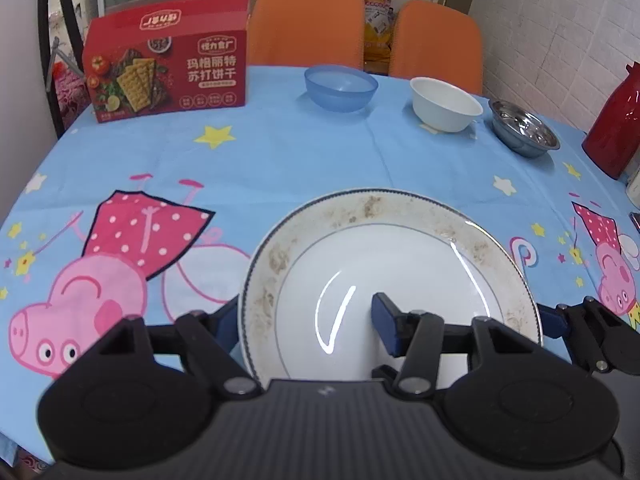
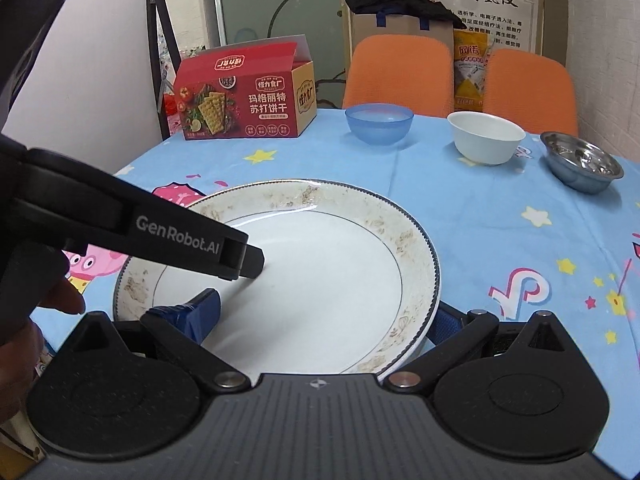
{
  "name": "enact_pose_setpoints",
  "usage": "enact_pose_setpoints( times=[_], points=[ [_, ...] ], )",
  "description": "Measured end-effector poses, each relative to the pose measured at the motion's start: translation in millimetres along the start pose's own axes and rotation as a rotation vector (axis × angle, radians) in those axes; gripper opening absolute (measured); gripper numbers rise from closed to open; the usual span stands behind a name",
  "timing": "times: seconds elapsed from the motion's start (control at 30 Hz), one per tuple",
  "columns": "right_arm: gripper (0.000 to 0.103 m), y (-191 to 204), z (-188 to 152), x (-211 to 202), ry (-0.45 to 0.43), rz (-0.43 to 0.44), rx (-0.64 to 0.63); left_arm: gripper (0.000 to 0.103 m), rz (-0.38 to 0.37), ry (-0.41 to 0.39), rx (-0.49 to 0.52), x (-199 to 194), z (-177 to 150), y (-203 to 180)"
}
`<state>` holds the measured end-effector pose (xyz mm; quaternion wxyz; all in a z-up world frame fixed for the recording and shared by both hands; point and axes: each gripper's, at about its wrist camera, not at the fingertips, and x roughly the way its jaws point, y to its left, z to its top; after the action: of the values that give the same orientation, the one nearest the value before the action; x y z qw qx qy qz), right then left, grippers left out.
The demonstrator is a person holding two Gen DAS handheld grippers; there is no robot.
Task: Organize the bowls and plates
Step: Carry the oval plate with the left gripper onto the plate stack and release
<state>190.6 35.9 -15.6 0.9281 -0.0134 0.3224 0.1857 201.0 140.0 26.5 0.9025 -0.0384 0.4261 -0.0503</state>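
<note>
A white plate [image 1: 400, 264] with a patterned rim lies on the blue tablecloth close to both grippers; it also shows in the right wrist view [image 2: 320, 276]. My left gripper [image 1: 306, 320] has one finger outside the plate's left rim and one finger [image 1: 386, 326] over its inside. My right gripper [image 2: 324, 316] has one finger [image 2: 200, 308] over the plate's inside and one outside the right rim. The left gripper's body [image 2: 160, 236] shows at the left of the right wrist view. Blue plastic [image 1: 340, 86], white [image 1: 444, 104] and steel [image 1: 524, 128] bowls stand in a row at the far side.
A red cracker box [image 1: 168, 68] stands at the far left of the round table [image 1: 280, 152]. Two orange chairs [image 1: 308, 24] stand behind the table. A red thermos [image 1: 616, 120] stands at the right edge, beside a white brick wall.
</note>
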Motion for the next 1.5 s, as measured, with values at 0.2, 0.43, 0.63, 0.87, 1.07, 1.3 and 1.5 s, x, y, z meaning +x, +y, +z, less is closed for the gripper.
enact_pose_setpoints(
  times=[0.2, 0.43, 0.63, 0.87, 1.07, 1.3, 1.5],
  points=[
    [0.088, 0.8, -3.5, -2.2, -0.014, -0.007, -0.007, 0.06, -0.039, 0.006, -0.022, 7.9, -7.1, 12.9],
    [0.089, -10.2, -2.8, -3.7, -0.017, -0.057, 0.005, 0.072, -0.014, -0.149, 0.044, -24.9, 4.3, 2.3],
    [0.09, -14.0, -5.0, -13.0, -0.048, -0.038, 0.006, 0.072, -0.017, -0.161, 0.036, -29.7, 14.0, -1.7],
    [0.09, -46.0, -5.9, -25.1, -0.057, -0.035, 0.094, 0.072, -0.066, -0.119, 0.049, -20.8, 11.2, -21.5],
    [0.09, -95.0, -15.8, -39.0, -0.065, -0.111, 0.204, 0.073, -0.117, -0.091, 0.09, -11.5, 16.0, -55.6],
    [0.09, -158.7, -22.2, -53.5, -0.073, -0.207, 0.276, 0.073, -0.193, -0.033, 0.161, 12.2, 44.7, -108.1],
    [0.09, -216.5, -1.0, -57.6, -0.078, -0.262, 0.24, 0.074, -0.244, 0.012, 0.216, 52.0, 95.7, -158.8]
  ],
)
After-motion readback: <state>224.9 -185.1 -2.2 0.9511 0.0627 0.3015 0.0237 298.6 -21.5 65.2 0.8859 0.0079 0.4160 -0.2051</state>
